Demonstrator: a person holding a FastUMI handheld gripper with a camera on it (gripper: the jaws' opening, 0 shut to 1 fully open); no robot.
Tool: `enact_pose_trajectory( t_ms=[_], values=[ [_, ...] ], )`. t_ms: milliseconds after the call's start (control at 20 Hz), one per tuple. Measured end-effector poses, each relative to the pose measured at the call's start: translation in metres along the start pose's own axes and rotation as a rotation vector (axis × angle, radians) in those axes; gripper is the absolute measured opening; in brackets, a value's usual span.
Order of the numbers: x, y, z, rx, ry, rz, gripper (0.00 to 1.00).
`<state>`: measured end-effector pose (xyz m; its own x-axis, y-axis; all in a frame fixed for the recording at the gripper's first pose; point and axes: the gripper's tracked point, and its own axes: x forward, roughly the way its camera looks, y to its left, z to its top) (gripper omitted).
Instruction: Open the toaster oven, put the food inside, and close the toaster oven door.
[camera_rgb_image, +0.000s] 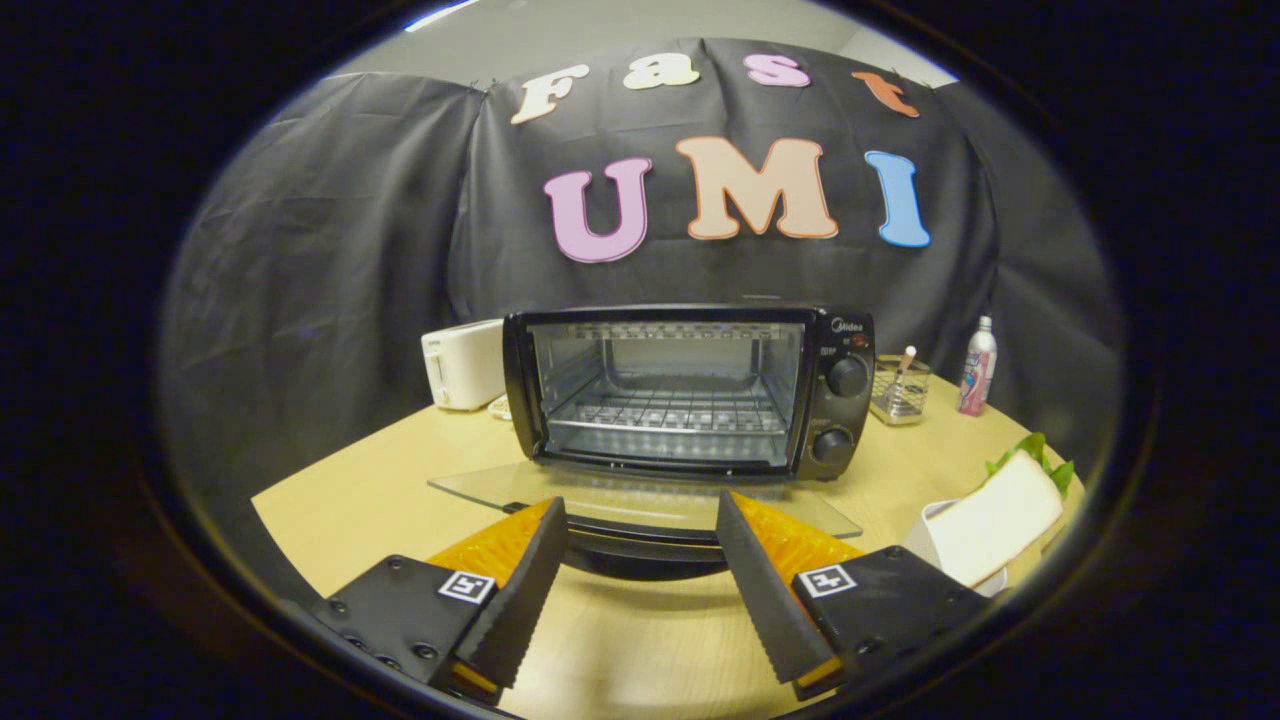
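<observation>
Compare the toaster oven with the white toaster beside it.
The toaster oven is black, wider, and stands with its glass door folded down flat; the white toaster is smaller and has no door. Both sit on the wooden table, beyond the open hand-held gripper.

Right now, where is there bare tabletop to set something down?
Bare table lies left of the open glass door, in front of the white toaster. Right of the toaster oven it is crowded: wire basket, bottle, sandwich. The tongs are open at the door handle.
</observation>
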<state>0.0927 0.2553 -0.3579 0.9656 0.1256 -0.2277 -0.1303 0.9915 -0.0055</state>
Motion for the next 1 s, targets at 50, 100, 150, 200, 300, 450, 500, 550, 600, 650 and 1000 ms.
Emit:
enact_pose_trajectory(
  t_ms=[50, 100, 150, 200, 300, 450, 500, 550, 600, 650, 1000],
  values=[
    [0.000, 0.000, -0.006, 0.001, 0.019, 0.002, 0.94],
    [0.000, 0.000, -0.012, 0.005, 0.037, 0.006, 0.94],
    [0.002, 0.000, -0.017, 0.008, 0.054, 0.011, 0.94],
    [0.004, 0.000, -0.022, 0.016, 0.072, 0.013, 0.94],
    [0.007, -0.001, -0.040, 0.035, 0.122, 0.018, 0.94],
    [0.010, -0.002, -0.044, 0.042, 0.130, 0.021, 0.94],
    [0.011, -0.002, -0.043, 0.044, 0.130, 0.024, 0.94],
    [0.011, -0.003, -0.046, 0.050, 0.127, 0.024, 0.93],
    [0.012, -0.004, -0.046, 0.052, 0.119, 0.025, 0.93],
    [0.013, -0.004, -0.046, 0.048, 0.112, 0.030, 0.93],
    [0.001, -0.011, -0.015, 0.070, 0.077, 0.115, 0.93]
  ],
)
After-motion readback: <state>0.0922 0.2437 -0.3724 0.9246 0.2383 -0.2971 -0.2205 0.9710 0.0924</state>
